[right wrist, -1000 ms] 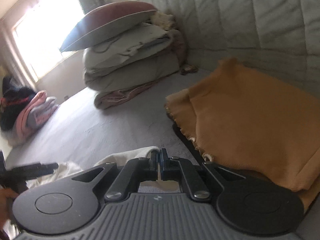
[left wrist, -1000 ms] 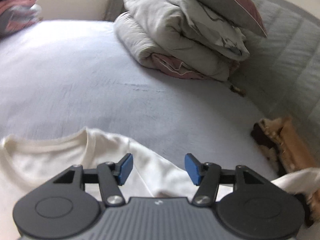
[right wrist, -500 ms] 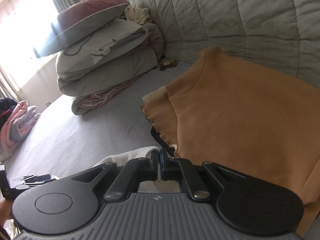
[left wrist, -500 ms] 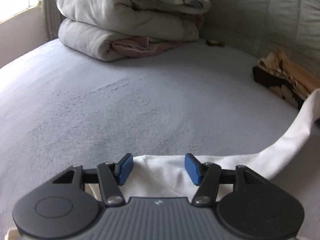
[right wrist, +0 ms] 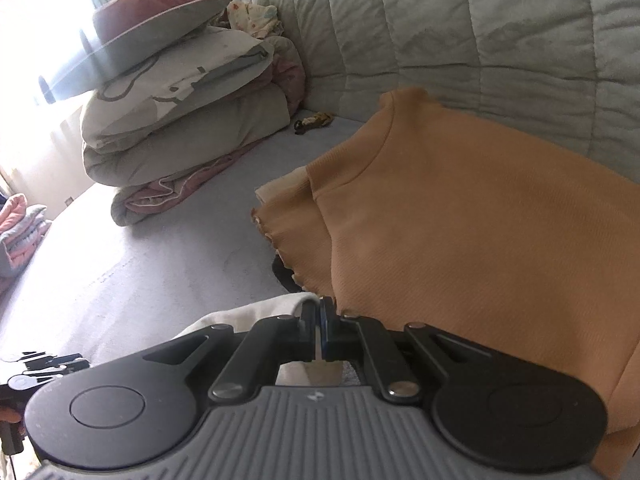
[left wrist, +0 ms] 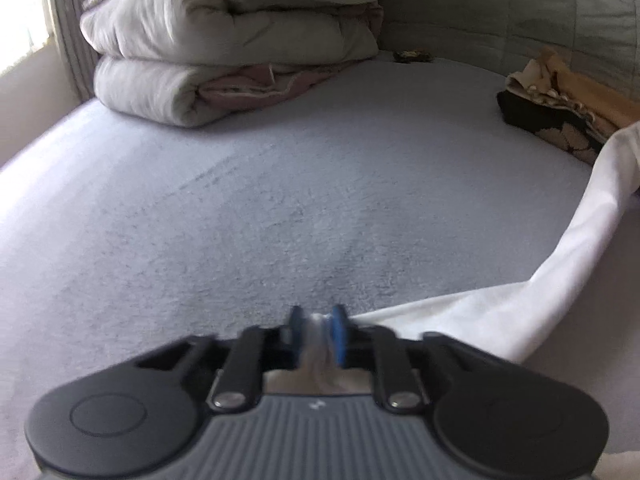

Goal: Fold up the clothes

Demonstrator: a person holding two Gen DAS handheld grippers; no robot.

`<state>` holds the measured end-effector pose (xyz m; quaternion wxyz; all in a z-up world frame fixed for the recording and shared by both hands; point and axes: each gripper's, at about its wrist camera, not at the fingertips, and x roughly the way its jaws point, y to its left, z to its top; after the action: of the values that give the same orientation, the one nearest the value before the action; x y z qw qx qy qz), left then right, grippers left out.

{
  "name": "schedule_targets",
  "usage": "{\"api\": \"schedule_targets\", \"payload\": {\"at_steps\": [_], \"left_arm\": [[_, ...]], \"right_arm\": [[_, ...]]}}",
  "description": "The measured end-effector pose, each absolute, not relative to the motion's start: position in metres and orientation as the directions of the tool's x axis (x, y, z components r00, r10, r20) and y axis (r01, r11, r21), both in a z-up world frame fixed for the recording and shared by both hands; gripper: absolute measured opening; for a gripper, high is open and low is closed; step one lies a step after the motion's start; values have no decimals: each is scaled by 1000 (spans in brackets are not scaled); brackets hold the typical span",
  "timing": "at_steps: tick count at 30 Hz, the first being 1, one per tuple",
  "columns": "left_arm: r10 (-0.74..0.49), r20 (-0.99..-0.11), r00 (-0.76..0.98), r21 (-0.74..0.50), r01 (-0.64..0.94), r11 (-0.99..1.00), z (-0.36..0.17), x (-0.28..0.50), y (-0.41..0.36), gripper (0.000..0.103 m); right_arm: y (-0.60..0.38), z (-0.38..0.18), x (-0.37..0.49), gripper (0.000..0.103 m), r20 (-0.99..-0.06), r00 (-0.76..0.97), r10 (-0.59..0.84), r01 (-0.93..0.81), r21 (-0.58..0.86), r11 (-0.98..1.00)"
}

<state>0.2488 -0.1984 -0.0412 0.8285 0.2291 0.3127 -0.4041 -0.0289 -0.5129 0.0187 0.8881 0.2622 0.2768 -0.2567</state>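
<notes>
White soft cloth garment (left wrist: 520, 312): smooth, matt. Grey bed cover (left wrist: 240, 208): fine napped pile, matt, brush marks seen. Orange ribbed knit top (right wrist: 480, 240): matt. Quilted grey-green fabric headboard (right wrist: 480, 32): stitched panels, slight sheen. Grippers: matt black plastic, grey ribbed housing, shiny metal rivets, blue pads (left wrist: 339, 334).

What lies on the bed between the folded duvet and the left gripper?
Only bare grey bed cover lies between the duvet and left gripper, in the left wrist view.
</notes>
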Motion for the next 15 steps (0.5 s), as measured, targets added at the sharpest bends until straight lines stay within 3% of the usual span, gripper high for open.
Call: {"api": "schedule_targets", "payload": {"at_steps": [7,15], "left_arm": [[-531,-529,662,115,676,728,-50,243,-181,9],[-417,-518,747,308,617,724,-71,233,-212,10]], "right_arm": [[-521,16,-23,2,-621,720,-310,599,331,729],[-538,-5,-12,2,-606,727,-322,618,374,691]]}}
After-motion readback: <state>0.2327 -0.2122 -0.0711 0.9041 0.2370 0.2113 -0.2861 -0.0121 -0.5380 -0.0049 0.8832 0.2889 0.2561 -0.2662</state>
